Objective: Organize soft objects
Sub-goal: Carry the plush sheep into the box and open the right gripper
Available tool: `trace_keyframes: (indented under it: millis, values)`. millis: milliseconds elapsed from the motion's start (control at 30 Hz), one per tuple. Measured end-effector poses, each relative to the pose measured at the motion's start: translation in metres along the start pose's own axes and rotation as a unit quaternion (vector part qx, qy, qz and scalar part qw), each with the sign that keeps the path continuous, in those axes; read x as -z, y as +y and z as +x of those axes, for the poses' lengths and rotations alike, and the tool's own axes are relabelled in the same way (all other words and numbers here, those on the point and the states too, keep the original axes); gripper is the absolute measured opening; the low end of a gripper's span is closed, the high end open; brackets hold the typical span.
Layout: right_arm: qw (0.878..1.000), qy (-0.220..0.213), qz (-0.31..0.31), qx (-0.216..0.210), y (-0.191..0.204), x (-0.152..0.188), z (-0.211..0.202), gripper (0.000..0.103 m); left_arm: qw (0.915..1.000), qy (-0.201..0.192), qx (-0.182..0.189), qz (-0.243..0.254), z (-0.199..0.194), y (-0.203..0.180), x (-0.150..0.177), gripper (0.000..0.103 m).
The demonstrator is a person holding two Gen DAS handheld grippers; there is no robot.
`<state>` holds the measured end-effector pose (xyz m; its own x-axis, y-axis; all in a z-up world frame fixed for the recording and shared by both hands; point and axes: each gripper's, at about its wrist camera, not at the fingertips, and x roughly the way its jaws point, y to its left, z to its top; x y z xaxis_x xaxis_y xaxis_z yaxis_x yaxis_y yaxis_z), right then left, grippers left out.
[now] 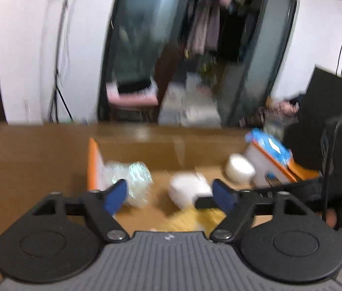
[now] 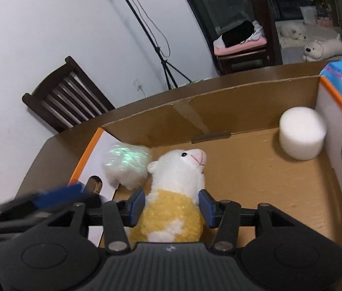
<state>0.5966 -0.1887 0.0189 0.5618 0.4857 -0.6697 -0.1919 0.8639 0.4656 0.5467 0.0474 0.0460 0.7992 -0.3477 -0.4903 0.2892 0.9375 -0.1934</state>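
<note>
Over the cardboard box (image 1: 146, 145), the left wrist view is heavily blurred. The left gripper (image 1: 169, 195) has its blue pads (image 1: 116, 196) spread wide and released, with nothing pressed between them. Beyond the left pad lies the shiny wrapped bundle (image 1: 132, 179); a white soft shape (image 1: 188, 191), probably the plush toy's head, sits just ahead near the right pad. The white foam cylinder (image 1: 241, 171) rests farther right, beside the box wall under the blue tissue pack (image 1: 270, 146)

From the right wrist view, the right gripper (image 2: 172, 206) is clenched on the plush lamb (image 2: 173, 194), both pads pressing its yellow body. The lamb's long axis runs straight ahead along the fingers, head pointing away, over the box floor (image 2: 255, 181). The shiny bundle (image 2: 127, 165) touches the lamb's head on the left; the foam cylinder (image 2: 301, 133) stands well apart at the far right corner. Judged from this, the right hand alone controls placement; the left gripper, blurred at the lower left edge, is nearer the bundle
</note>
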Motion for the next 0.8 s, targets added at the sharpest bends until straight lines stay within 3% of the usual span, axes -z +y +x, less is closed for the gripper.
trace_keyframes:
  millis: [100,133,367,433,533,800]
  values:
    - [1.0,0.003,0.006,-0.004,-0.003,-0.001,0.003,0.053,0.9958,-0.023,-0.087,0.018,0.0,0.01,-0.002,0.083]
    - [1.0,0.003,0.01,-0.004,-0.003,-0.002,0.006,0.053,0.9953,-0.018,-0.094,0.013,0.003,0.014,-0.002,0.083]
    - [0.996,-0.017,0.084,-0.021,-0.006,-0.003,0.021,0.041,0.9975,0.015,-0.067,-0.016,0.013,0.024,0.011,0.082]
    - [0.993,-0.016,0.113,-0.029,-0.007,-0.003,0.025,0.042,0.9978,0.015,-0.061,-0.021,0.011,0.026,0.007,0.082]
    - [0.987,-0.006,0.145,-0.075,-0.011,-0.005,0.025,0.048,0.9976,0.011,-0.065,-0.02,-0.003,0.023,0.001,0.082]
    - [0.998,-0.053,0.032,-0.024,0.009,-0.016,-0.071,0.057,0.9973,-0.007,-0.074,0.005,-0.058,-0.006,-0.025,0.083]
